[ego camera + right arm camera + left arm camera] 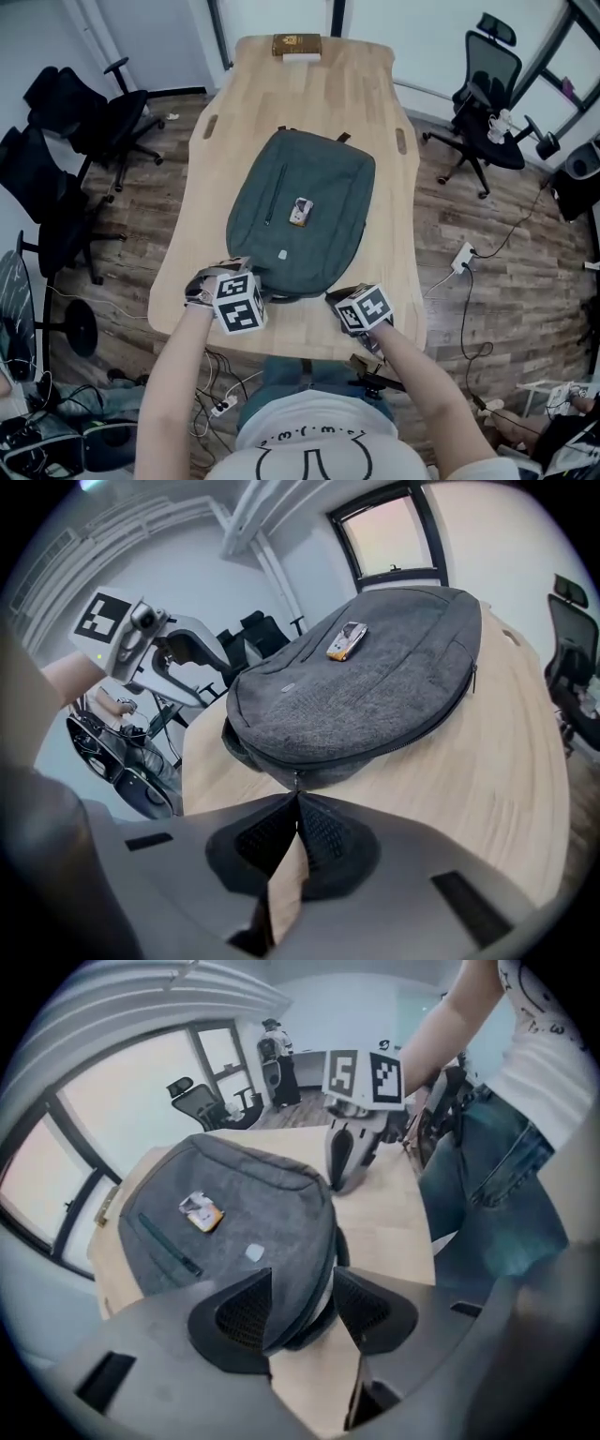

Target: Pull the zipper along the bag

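Head view: the grey bag (323, 183) lies flat on the wooden table (366, 84), with a small orange-and-white card (301, 212) on top of the bag. At the bag's near edge I have my left gripper (302, 1283) released, jaws wide apart, the bag's corner loose between them. Farther right along that same bag edge, my right gripper (296, 797) is clenched on the zipper pull (296, 781). Beyond the bag's far end sits a brown box (296, 44).
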